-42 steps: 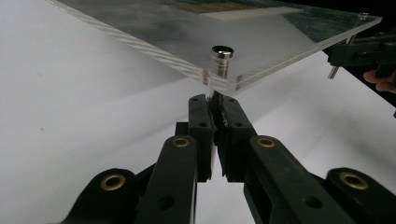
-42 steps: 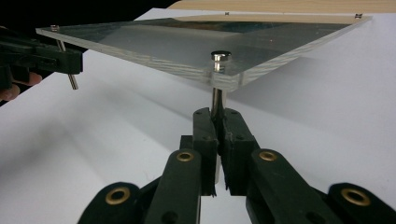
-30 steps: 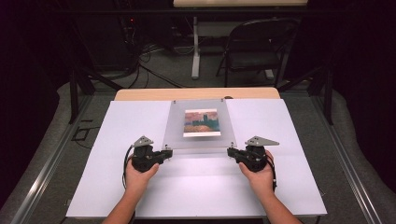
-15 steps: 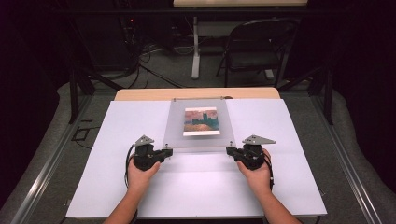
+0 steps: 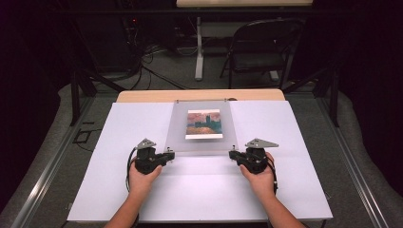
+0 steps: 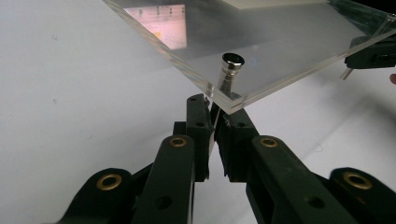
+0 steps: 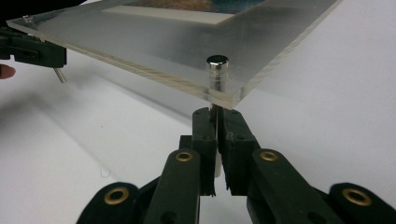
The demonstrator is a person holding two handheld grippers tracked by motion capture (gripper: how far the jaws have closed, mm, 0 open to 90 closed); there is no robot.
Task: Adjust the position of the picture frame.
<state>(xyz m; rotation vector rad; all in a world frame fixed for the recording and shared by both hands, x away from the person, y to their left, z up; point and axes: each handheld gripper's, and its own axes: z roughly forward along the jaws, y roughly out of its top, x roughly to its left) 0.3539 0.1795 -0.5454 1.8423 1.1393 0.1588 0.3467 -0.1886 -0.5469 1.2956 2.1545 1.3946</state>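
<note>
A clear acrylic panel (image 5: 177,129) with a small landscape picture (image 5: 204,124) under it lies in the middle of the white table; its near edge is raised off the surface. My left gripper (image 5: 170,153) is at the near left corner. In the left gripper view the left gripper (image 6: 214,109) is shut on a thin metal pin (image 6: 216,105) below the corner standoff (image 6: 231,67). My right gripper (image 5: 233,154) is at the near right corner. The right gripper view shows the right gripper (image 7: 216,116) shut on the pin (image 7: 215,100) under its capped standoff (image 7: 217,63).
A white sheet (image 5: 119,142) covers the table, with a wooden strip (image 5: 142,96) along the far edge. Beyond the table stand a folding chair (image 5: 261,52) and cables on a dark floor. Metal rails (image 5: 38,185) run beside the table.
</note>
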